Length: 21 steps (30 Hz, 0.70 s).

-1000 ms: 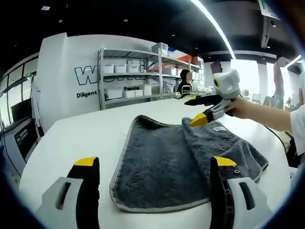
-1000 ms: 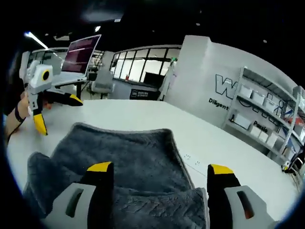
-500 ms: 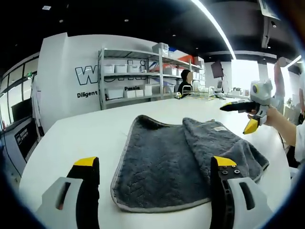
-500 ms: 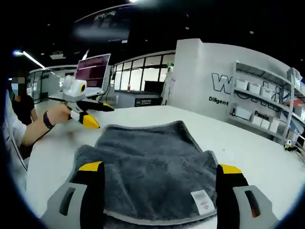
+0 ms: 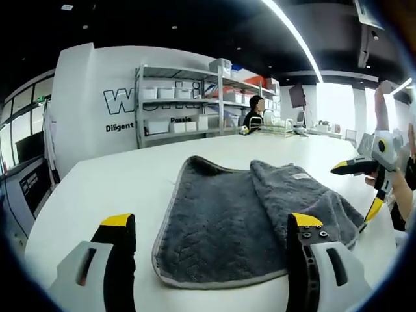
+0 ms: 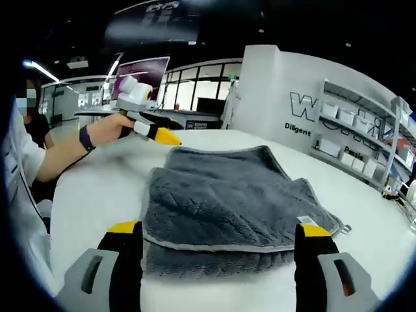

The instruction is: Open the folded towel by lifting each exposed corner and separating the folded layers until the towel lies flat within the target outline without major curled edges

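The dark grey towel (image 5: 240,218) lies folded on the white table (image 5: 123,185), one layer doubled over on its right side with a small white label. My left gripper (image 5: 211,224) is open, its yellow-tipped jaws wide on either side of the towel's near edge, holding nothing. My right gripper (image 5: 361,190) hovers open past the towel's right corner, clear of the cloth. In the right gripper view the towel (image 6: 227,192) shows two stacked layers with the label (image 6: 305,221) near the front. My right gripper (image 6: 219,229) stands open just before that edge. The left gripper (image 6: 170,130) is in a hand beyond the towel.
A metal shelf rack (image 5: 182,104) with white bins stands against a lettered wall behind the table. A person (image 5: 252,114) sits at the far end. A lit screen (image 6: 140,68) stands behind the hand. The person's sleeve (image 6: 19,175) borders the left of the right gripper view.
The right gripper has drawn back from above the towel's folded part to beyond its right corner, empty. The left gripper has stayed put. The towel looks unchanged.
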Motion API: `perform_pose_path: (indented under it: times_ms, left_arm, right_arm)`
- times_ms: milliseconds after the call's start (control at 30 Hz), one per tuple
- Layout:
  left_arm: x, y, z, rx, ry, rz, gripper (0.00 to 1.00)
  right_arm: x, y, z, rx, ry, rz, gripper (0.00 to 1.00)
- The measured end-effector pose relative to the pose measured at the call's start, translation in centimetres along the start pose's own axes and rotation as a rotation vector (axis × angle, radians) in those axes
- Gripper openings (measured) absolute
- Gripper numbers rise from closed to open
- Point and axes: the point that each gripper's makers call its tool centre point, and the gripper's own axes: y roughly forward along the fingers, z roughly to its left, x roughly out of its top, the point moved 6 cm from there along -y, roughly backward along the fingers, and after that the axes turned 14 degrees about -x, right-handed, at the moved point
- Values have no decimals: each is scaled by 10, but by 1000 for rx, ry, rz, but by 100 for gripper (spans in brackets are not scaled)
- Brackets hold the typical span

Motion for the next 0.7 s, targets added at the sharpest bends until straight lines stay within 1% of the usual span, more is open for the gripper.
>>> perform_pose_path:
  times_ms: [133,267,367,533,600,700]
  left_arm:
    - [0,1,-1,-4,1,2,95]
    - [-1,2,-2,-10,3,7,95]
    - [0,3,-3,-10,7,11,95]
    - [-1,2,-1,-4,5,7,95]
    - [-1,3,1,0,4,10,95]
    - [-2,3,3,2,-2,11,95]
  right_arm:
    - [-1,-10,12,-7,9,-8,99]
    - [-5,-16,22,-14,18,-1,99]
    - [-7,-18,28,-53,-8,17,98]
    - [-5,-18,41,-95,-56,27,95]
    - [-3,-16,48,-107,-77,20,90]
    - [0,-15,54,-122,-79,3,79]
